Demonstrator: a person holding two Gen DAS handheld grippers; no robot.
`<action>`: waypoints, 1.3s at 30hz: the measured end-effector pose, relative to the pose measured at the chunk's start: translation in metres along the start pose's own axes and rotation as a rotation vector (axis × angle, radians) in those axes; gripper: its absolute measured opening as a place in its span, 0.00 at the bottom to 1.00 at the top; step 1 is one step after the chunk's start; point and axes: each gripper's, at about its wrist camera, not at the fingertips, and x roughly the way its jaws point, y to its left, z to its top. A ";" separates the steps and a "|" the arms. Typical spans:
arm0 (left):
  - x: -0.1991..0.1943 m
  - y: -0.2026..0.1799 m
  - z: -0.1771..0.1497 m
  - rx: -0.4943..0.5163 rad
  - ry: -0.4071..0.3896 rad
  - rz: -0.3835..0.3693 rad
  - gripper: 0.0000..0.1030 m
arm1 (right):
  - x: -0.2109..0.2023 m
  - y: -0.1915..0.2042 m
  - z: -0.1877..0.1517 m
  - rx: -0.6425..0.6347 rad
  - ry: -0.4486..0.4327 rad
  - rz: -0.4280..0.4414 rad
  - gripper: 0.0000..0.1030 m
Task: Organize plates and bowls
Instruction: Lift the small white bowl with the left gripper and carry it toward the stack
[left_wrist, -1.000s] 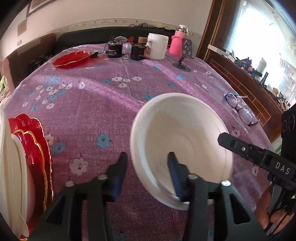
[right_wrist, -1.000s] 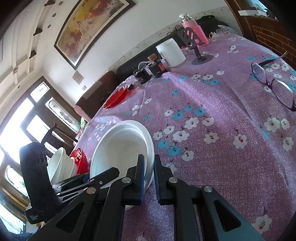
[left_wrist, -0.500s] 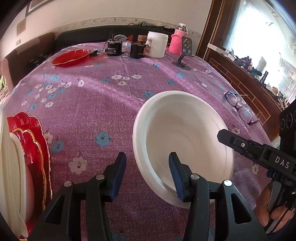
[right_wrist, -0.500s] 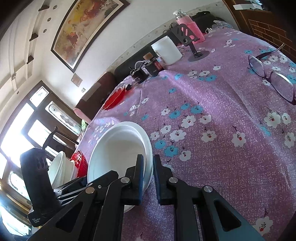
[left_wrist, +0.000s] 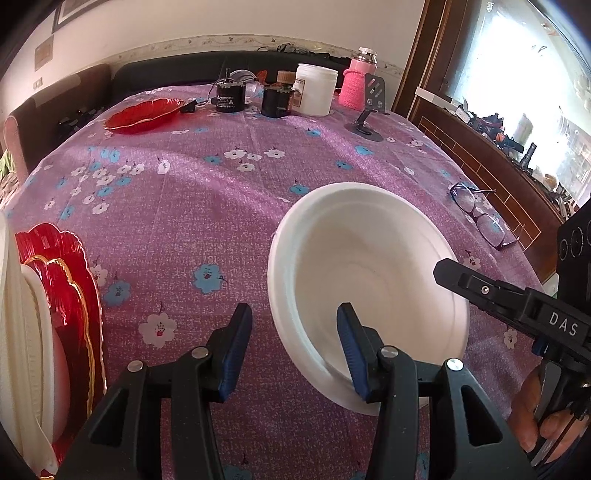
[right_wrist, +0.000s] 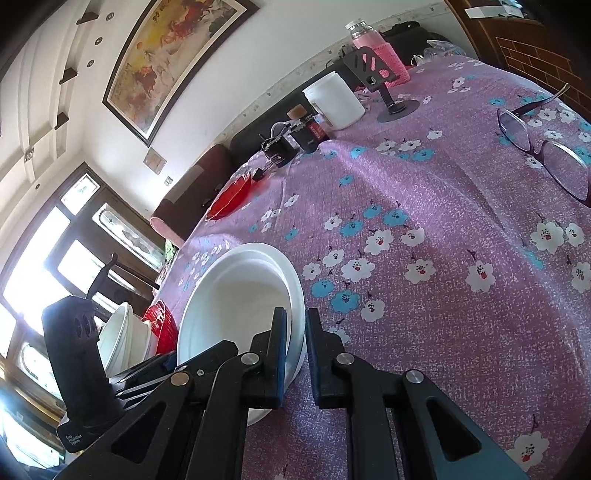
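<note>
A white bowl (left_wrist: 369, 280) nested in a white plate (right_wrist: 295, 280) sits tilted over the purple floral tablecloth (left_wrist: 184, 192). My right gripper (right_wrist: 295, 321) is shut on their near rim; one of its fingers (left_wrist: 476, 288) reaches over the bowl's right edge in the left wrist view. My left gripper (left_wrist: 293, 332) stands open astride the bowl's near-left rim, one blue pad inside and one outside, neither pressing. Red gold-rimmed plates (left_wrist: 74, 295) and white dishes (left_wrist: 22, 332) stand on edge at the far left. A red plate (left_wrist: 144, 114) lies at the table's far side.
Glasses (left_wrist: 480, 218) lie near the table's right edge. A white jar (left_wrist: 316, 94), a pink bottle (left_wrist: 360, 85), a phone stand (left_wrist: 369, 107) and dark small jars (left_wrist: 229, 98) line the back. A hand (left_wrist: 543, 417) holds the right gripper's handle.
</note>
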 end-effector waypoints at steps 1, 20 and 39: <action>0.000 0.000 0.000 0.001 -0.002 -0.003 0.41 | 0.001 0.000 0.001 -0.001 0.001 0.001 0.11; -0.001 0.000 0.001 -0.003 -0.006 -0.050 0.24 | -0.002 0.005 0.000 -0.016 -0.015 -0.015 0.09; -0.003 0.001 0.000 -0.015 -0.009 -0.047 0.16 | -0.005 0.010 0.000 -0.056 -0.027 -0.029 0.08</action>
